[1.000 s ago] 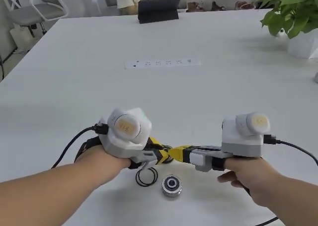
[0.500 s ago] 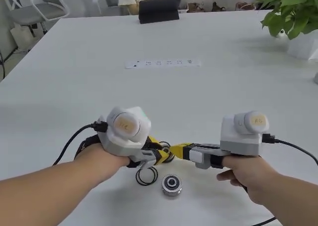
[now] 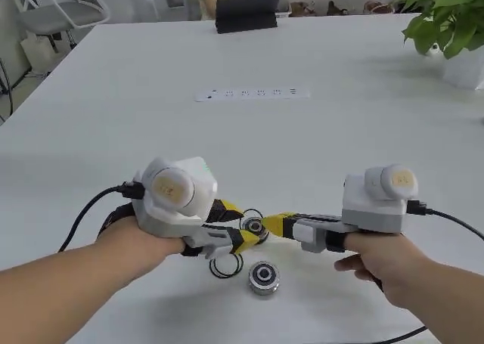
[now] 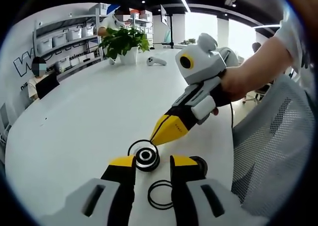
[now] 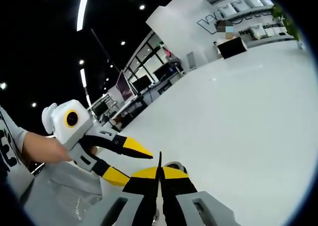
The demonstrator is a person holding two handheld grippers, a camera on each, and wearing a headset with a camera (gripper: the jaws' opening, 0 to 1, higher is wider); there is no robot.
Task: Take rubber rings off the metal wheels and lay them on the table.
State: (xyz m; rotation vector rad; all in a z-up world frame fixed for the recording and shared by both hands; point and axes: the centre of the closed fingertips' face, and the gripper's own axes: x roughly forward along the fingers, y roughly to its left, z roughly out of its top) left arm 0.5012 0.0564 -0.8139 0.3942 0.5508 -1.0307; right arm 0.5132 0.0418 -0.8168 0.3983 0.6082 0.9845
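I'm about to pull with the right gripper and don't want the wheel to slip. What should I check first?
1. Left gripper holds the metal wheel: ok, the wheel sits between its jaws, above the table.
2. Right gripper pinches the rubber ring: ok, its jaws are closed on a thin black strand.
3. Ring free of the wheel: not ok, it loops round the wheel.
4. Room to lay the ring down: ok, there is bare table around the loose rings and the second wheel.
5. Second wheel already stripped: cannot tell.
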